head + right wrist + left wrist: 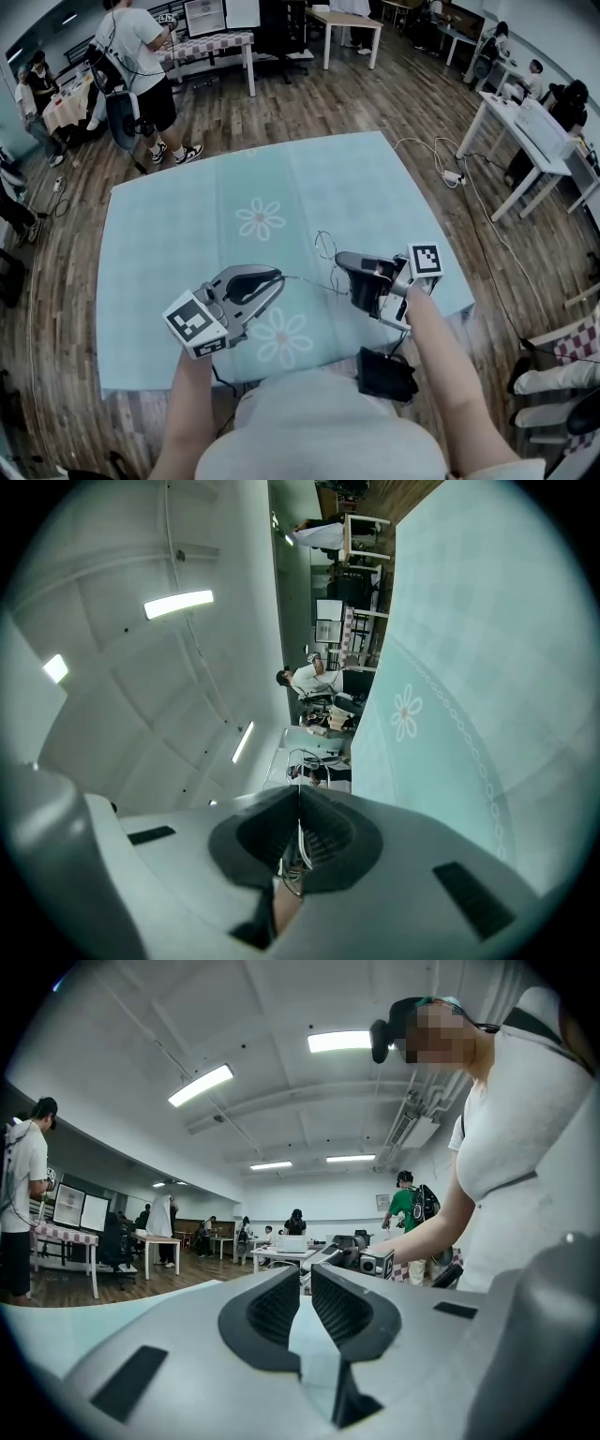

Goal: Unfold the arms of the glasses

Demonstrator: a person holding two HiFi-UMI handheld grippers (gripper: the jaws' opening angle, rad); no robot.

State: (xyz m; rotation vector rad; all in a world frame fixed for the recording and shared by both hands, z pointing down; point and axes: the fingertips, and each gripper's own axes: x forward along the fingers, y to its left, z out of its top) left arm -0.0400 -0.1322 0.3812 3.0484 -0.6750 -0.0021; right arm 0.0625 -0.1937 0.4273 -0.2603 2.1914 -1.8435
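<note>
Right gripper [341, 259] jaws clamp the wire glasses [301, 846]. Left gripper [278, 277] jaws stand narrowly apart, empty. Advised: pinch one arm's tip, swing outward gently.

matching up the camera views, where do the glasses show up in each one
Head view: glasses at centre, between left gripper and right gripper.
Left gripper view: too thin to make out.
Right gripper view: glasses low centre, wire pinched in the right gripper's jaws.
Shared landmark: teal tablecloth, in all three.

left hand-held gripper [278, 277] stands slightly agape, right hand-held gripper [343, 259] is clamped.
</note>
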